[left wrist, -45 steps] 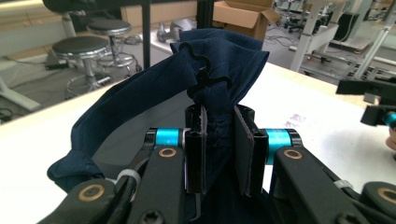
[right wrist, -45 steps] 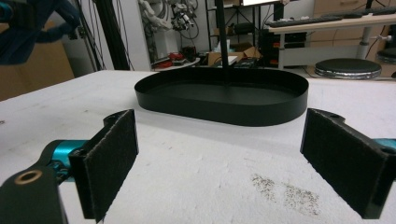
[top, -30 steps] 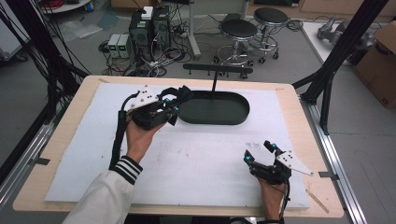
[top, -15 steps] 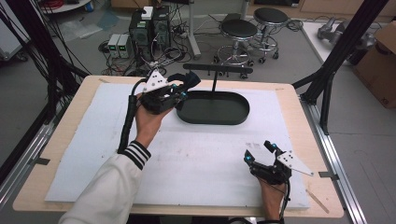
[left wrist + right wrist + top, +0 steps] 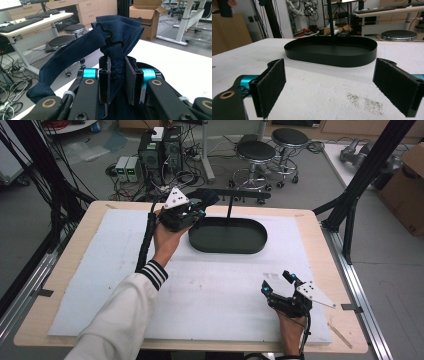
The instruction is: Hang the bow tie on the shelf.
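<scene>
Carried farther toward the counter's far edge since the earlier frame: left gripper (image 5: 196,206), fingers clenched on a navy cloth (image 5: 100,42).

Held above the near-left rim of the black oval tray (image 5: 227,236), close to the tray's thin upright post (image 5: 230,207). Cloth soft and finely ribbed, bunched between the dark padded fingers (image 5: 104,78), one fold drooping off to the side. Tray matte, low-walled, bare inside. Counter (image 5: 65,270) pale wood under a rough white mat (image 5: 210,290), wide free room across the middle. Right gripper (image 5: 278,281) resting near the front edge, fingers released, felt-like pads wide apart.
</scene>
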`<state>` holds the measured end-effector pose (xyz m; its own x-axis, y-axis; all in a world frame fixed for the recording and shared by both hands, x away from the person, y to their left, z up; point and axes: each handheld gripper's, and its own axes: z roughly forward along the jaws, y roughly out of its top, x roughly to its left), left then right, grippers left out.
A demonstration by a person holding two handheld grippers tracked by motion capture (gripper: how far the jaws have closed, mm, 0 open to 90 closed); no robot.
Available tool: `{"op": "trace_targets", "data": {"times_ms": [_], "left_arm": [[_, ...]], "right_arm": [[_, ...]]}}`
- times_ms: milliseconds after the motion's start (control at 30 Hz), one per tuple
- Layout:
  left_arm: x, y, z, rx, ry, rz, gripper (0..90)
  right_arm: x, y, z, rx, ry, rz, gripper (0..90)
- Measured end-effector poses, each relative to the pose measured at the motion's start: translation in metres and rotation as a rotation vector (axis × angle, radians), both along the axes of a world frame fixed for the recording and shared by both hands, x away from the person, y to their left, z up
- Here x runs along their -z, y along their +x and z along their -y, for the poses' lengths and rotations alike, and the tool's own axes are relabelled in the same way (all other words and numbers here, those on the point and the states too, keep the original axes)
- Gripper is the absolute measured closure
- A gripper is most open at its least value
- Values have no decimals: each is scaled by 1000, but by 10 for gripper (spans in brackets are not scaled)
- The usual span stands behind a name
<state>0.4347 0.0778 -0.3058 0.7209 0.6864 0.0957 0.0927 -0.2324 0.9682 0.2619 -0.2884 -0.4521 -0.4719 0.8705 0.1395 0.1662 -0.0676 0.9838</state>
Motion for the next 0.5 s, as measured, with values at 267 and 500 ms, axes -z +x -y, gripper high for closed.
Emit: {"op": "trace_targets", "data": {"times_ms": [267,500], "left_arm": [[-4,12,9,-15,-5,-1,756],[2,19,21,-6,16,-12,756]], "right_arm": [[0,0,0,-1,3,-5,102],[0,0,0,-1,11,-5,102]]}}
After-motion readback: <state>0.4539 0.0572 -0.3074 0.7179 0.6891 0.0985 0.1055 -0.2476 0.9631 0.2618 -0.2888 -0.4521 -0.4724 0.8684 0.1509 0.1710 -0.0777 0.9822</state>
